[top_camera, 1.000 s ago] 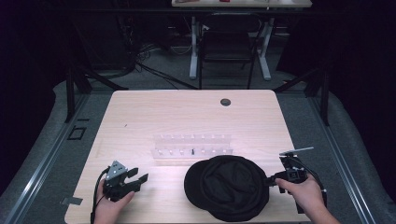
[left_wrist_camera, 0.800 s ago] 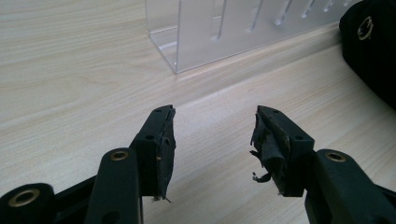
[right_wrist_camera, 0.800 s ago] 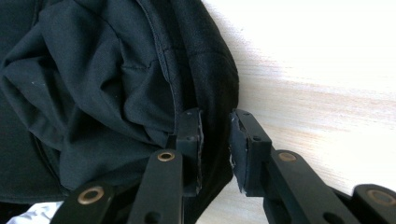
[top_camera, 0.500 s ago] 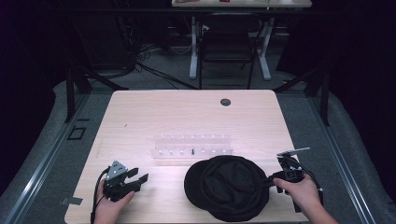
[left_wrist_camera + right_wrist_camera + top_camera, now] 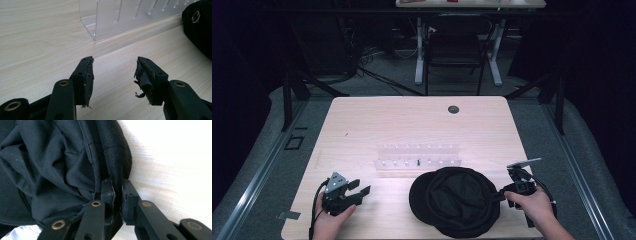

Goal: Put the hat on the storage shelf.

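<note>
Right hand-held gripper point(image 5: 117, 192) has its jaws pinched nearly together on the edge of the black cap point(image 5: 457, 200), with a fold of the rim fabric between them, so it looks like a hold meant to lift or drag the cap rather than just steady it. The cap lies inside-up on the near right of the tabletop point(image 5: 377, 120), lining and seams showing in the right gripper view, just in front of the clear plastic rack point(image 5: 418, 155). Over on the near left, the left hand-held gripper point(image 5: 357, 192) rests low by the tabletop edge, jaws spread wide with nothing between them and aimed toward the rack and cap, which I'd read as waiting its turn. Its pads point(image 5: 88, 80) look frayed and worn. Now the unclear bits: how much fabric the right jaws really have is hidden by the fold itself, the cap's outer side and brim are turned away or tucked under, and a small dark item in the rack is too tiny to identify
</note>
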Action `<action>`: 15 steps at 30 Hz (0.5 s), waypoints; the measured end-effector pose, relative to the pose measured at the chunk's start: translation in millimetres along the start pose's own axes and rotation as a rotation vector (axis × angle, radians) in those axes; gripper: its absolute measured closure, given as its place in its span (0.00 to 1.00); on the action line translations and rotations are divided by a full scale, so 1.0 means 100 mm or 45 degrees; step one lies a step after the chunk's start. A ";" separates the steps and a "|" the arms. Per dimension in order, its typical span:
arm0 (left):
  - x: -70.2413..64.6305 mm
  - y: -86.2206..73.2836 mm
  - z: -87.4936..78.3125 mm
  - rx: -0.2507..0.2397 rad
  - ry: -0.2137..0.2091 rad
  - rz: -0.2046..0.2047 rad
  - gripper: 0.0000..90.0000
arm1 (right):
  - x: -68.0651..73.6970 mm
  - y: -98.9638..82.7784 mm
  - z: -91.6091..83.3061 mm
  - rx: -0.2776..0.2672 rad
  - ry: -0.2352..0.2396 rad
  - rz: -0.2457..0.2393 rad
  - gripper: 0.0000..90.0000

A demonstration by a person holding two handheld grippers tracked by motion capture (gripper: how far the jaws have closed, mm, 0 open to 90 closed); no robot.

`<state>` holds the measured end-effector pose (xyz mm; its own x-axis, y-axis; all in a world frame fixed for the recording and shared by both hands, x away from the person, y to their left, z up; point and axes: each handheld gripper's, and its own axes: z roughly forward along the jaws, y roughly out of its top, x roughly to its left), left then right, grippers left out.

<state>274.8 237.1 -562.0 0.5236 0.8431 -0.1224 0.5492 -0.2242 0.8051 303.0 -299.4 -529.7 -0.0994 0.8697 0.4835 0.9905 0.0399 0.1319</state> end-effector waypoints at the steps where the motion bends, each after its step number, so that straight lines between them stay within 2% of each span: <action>1: 0.00 0.00 0.00 0.001 0.000 0.001 0.54 | 0.00 0.00 0.00 0.002 0.019 0.008 0.92; 2: 0.00 0.00 0.00 0.003 -0.001 0.001 0.54 | -0.02 0.00 -0.01 0.019 0.013 -0.001 0.93; 5: 0.00 0.00 0.00 0.002 0.000 0.002 0.54 | -0.01 -0.01 0.00 0.006 0.033 0.012 0.94; 8: 0.00 0.00 0.00 0.000 0.000 -0.005 0.54 | 0.00 -0.01 -0.01 0.004 0.038 -0.011 0.94; 11: 0.00 0.00 0.00 -0.001 -0.001 0.000 0.54 | 0.00 -0.02 -0.01 0.015 0.028 -0.023 0.94; 14: 0.00 0.00 0.00 -0.001 -0.003 -0.001 0.54 | 0.02 -0.02 -0.01 -0.004 0.032 -0.006 0.95; 15: 0.00 0.00 0.00 0.001 0.000 -0.004 0.54 | 0.02 -0.02 -0.02 0.016 0.023 -0.022 0.95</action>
<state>274.7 236.7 -562.3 0.5220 0.8437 -0.1251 0.5511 -0.2217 0.8044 301.0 -298.5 -526.8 -0.1178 0.8596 0.4972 0.9897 0.0608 0.1294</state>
